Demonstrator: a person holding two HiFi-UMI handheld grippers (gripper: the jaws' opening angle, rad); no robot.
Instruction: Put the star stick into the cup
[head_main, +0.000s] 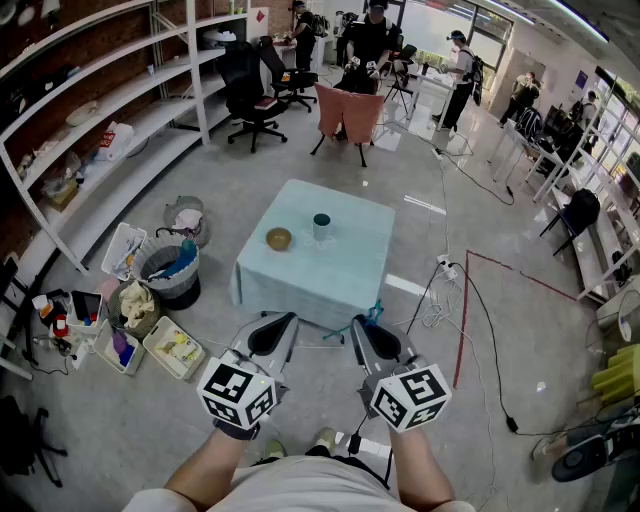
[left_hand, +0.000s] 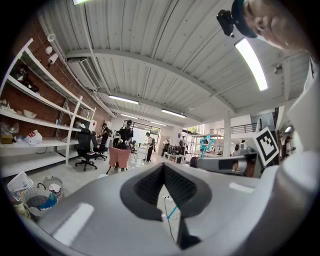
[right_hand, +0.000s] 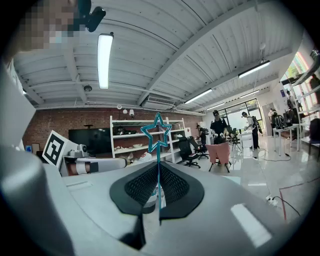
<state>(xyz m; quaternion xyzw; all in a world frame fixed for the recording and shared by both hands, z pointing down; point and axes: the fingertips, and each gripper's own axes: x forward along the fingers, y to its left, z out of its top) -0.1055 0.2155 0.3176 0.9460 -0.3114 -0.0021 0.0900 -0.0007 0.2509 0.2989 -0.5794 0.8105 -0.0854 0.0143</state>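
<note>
OK, right gripper (right_hand: 159, 169) has the star stick (right_hand: 158, 134). Its jaws are pinched on the thin teal shaft, star head poking up above the tips, stick roughly upright in the right gripper view. So pickup's done, w/ a grip that looks centred.

Over to the left gripper (left_hand: 163, 167): jaws pressed together at the tips, nothing btwn them, just floor and cables showing behind. It's idle, level w/ the right one, close to the person's body.

Now the target: the cup (head_main: 321, 226), dark teal, stands upright on the table (head_main: 340, 275) w/ the pale blue cloth. A small bowl (head_main: 279, 239) sits just beside it on its left. Both grippers are well apart from that table; the person stands back from its near edge, floor btwn. Can't tell from the head view if the cup's empty. It's too small there, prob. is.

Progress, as I read it: first part done (stick in hand), the rest to go. Walk up, bring the stick over the cup's mouth, lower end first, ease it in, let go. Mind the bowl next door, and the thin shaft could swivel in the jaws.
</note>
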